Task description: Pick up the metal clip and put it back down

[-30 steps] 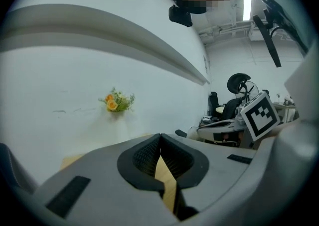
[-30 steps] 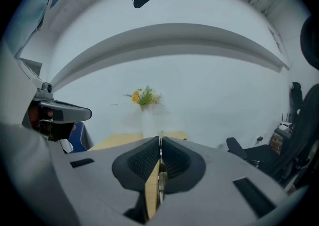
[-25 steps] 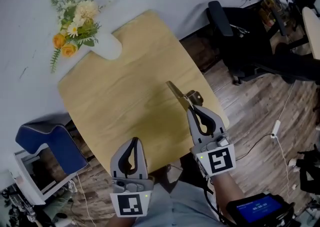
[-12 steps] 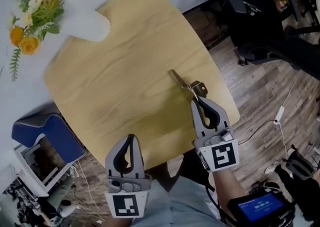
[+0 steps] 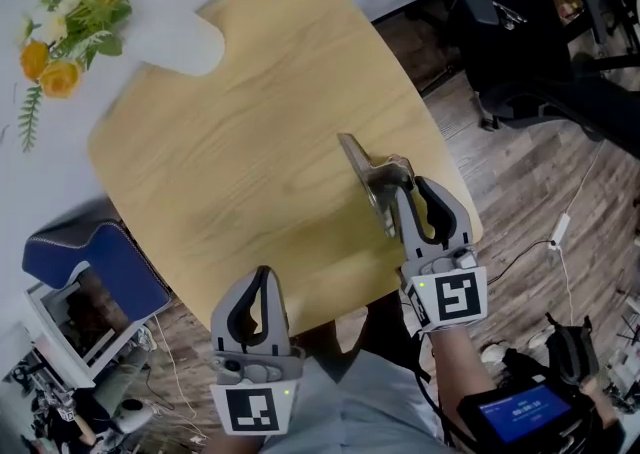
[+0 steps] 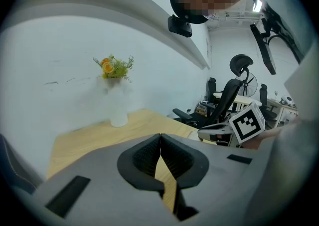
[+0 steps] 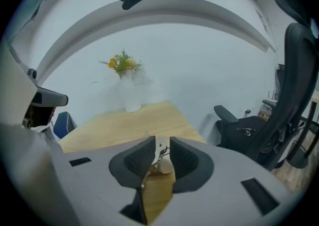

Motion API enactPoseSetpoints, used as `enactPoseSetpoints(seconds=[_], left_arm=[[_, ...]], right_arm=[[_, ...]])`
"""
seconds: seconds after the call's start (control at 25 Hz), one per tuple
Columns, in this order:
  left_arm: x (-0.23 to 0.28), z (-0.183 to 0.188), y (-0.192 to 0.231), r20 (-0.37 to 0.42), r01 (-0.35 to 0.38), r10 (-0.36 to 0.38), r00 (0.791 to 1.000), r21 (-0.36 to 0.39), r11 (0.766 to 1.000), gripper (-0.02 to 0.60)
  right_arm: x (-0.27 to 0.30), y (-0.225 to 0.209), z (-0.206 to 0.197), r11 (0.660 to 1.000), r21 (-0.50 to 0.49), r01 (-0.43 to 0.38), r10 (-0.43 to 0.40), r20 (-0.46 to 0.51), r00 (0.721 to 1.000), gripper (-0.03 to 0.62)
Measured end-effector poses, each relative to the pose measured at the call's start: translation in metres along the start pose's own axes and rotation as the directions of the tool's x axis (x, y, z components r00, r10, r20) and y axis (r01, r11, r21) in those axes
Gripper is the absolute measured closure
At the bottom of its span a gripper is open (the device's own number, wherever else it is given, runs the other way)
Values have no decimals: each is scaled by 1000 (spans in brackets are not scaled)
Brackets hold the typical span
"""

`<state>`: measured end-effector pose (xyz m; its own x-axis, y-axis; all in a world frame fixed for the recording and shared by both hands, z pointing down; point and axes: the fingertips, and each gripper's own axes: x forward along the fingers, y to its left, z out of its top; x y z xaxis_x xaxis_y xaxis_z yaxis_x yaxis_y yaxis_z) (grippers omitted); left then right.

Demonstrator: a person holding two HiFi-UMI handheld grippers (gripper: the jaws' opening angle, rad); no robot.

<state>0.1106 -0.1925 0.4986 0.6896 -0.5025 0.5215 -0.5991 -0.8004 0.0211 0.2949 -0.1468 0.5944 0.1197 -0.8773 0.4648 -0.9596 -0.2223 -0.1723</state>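
The left gripper (image 5: pixel 262 277) hangs pressed together and empty by the table (image 5: pixel 250 142), while the right gripper (image 5: pixel 402 194) pinches the clip (image 5: pixel 362 164) by its near end over the table's right side, a light, stiff, probably slick piece of metal best gripped there.

Office, swivel chairs (image 5: pixel 510 42), wooden desk (image 5: pixel 250 142)
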Motion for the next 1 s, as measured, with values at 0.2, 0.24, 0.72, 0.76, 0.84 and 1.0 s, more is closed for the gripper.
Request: enactPoseSetpoints(seconds=[0.2, 0.24, 0.72, 0.76, 0.84, 1.0], left_arm=[[-11, 10, -6, 37, -7, 7, 999, 0, 1000, 563], [-15, 14, -8, 51, -9, 9, 999, 1, 1000, 563], [-121, 131, -30, 363, -135, 129, 923, -9, 991, 563], [-132, 139, -32, 386, -145, 138, 912, -12, 989, 563], [-150, 153, -36, 430, -163, 158, 889, -27, 986, 563], [-185, 172, -45, 507, -204, 201, 838, -50, 978, 563]], right_arm=[[-15, -3, 16, 1000, -20, 12, -11, 39, 999, 516], [-20, -1, 23, 1000, -29, 10, -9, 52, 999, 516], [-136, 81, 173, 978, -182, -101, 157, 326, 932, 516], [-147, 89, 182, 974, -199, -107, 171, 341, 925, 516], [-168, 104, 196, 964, -235, -122, 204, 368, 907, 517], [-205, 127, 210, 942, -301, -150, 266, 394, 880, 534]])
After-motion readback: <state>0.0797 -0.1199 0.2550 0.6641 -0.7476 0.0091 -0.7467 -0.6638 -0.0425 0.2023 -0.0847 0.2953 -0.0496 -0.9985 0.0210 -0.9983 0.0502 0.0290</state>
